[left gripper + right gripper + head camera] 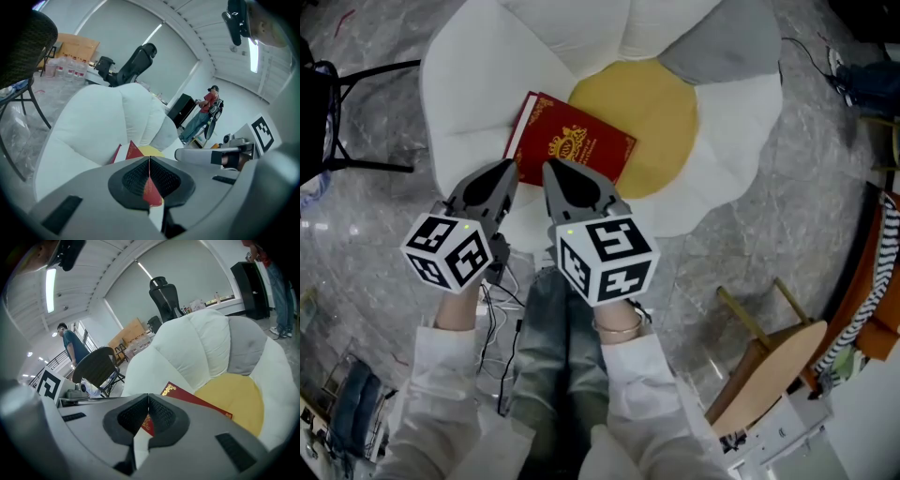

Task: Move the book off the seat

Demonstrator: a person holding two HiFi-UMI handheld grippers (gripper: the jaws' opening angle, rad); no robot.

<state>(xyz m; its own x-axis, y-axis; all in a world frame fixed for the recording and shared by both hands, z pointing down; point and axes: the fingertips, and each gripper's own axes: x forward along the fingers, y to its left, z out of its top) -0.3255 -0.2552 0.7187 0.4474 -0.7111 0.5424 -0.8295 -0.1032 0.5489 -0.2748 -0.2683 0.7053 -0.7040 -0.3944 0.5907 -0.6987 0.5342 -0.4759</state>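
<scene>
One red book (572, 141), gold crest on its cover, lying flat and askew on the flower-shaped seat (469, 75), partly on a white petal, partly on the yellow centre cushion (652, 112). Two tools side by side at the book's near edge: left tool (508, 169), jaws pressed together, holding nothing; right tool (551, 169), likewise closed and empty. One grey petal (722, 42) on the seat's far side. Marble-patterned floor (806, 206) all round
</scene>
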